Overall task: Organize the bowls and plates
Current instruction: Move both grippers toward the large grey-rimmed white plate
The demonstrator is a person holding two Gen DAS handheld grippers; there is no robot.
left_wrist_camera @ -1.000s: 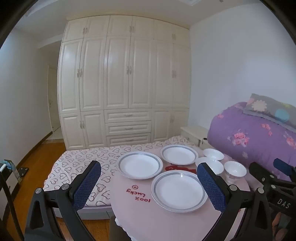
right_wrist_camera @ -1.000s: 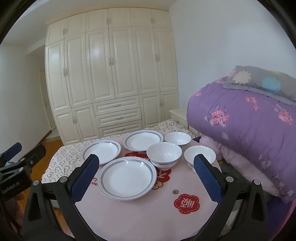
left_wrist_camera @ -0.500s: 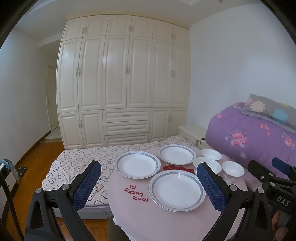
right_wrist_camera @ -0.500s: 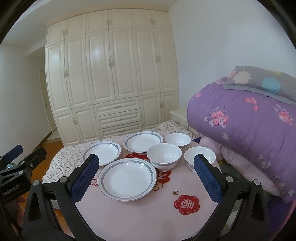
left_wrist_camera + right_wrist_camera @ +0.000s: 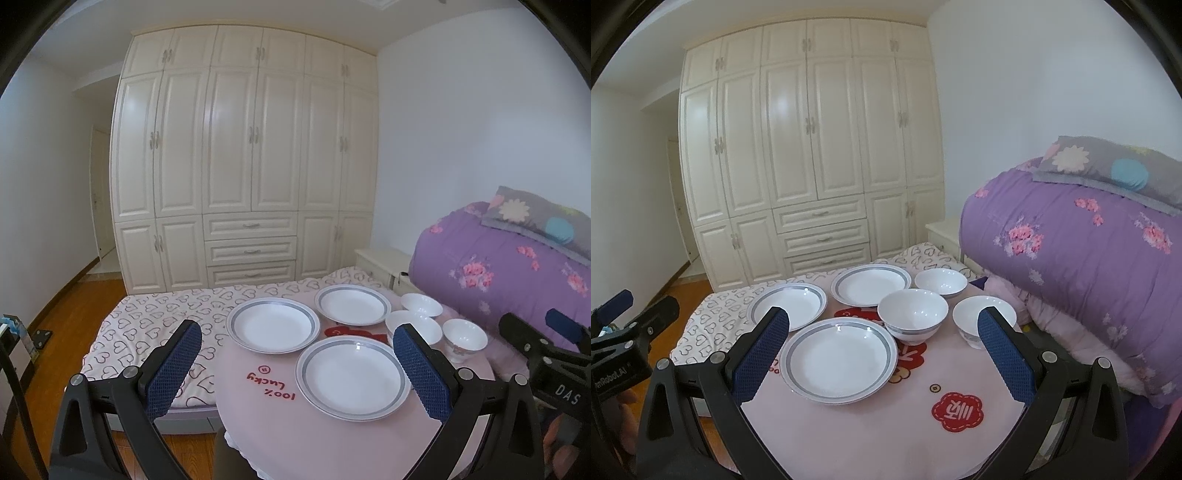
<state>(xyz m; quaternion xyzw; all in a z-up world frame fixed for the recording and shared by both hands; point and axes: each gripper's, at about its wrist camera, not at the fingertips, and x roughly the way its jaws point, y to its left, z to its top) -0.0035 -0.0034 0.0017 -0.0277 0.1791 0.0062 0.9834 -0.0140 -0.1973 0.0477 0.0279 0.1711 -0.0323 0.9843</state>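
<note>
Three white plates with grey rims lie on a round pink table point(image 5: 871, 432): a near plate point(image 5: 837, 360), a left plate point(image 5: 788, 304) and a far plate point(image 5: 870, 284). Three white bowls stand to their right: a middle bowl point(image 5: 913, 315), a far bowl point(image 5: 941, 281) and a right bowl point(image 5: 979, 319). My right gripper point(image 5: 879, 354) is open and empty, above the near table edge. My left gripper point(image 5: 295, 369) is open and empty, with the near plate point(image 5: 352, 376) between its fingers in view. The right gripper's body point(image 5: 546, 354) shows at the right.
A bed with a heart-print sheet point(image 5: 162, 325) lies behind and left of the table. A rolled purple quilt point(image 5: 1082, 251) with a grey pillow point(image 5: 1108, 170) presses against the table's right side. White wardrobes point(image 5: 243, 155) fill the far wall. Wood floor point(image 5: 62, 317) lies left.
Both grippers have shifted only slightly; the plates sit a little lower and to the left in the left wrist view. Nothing on the table has moved.
</note>
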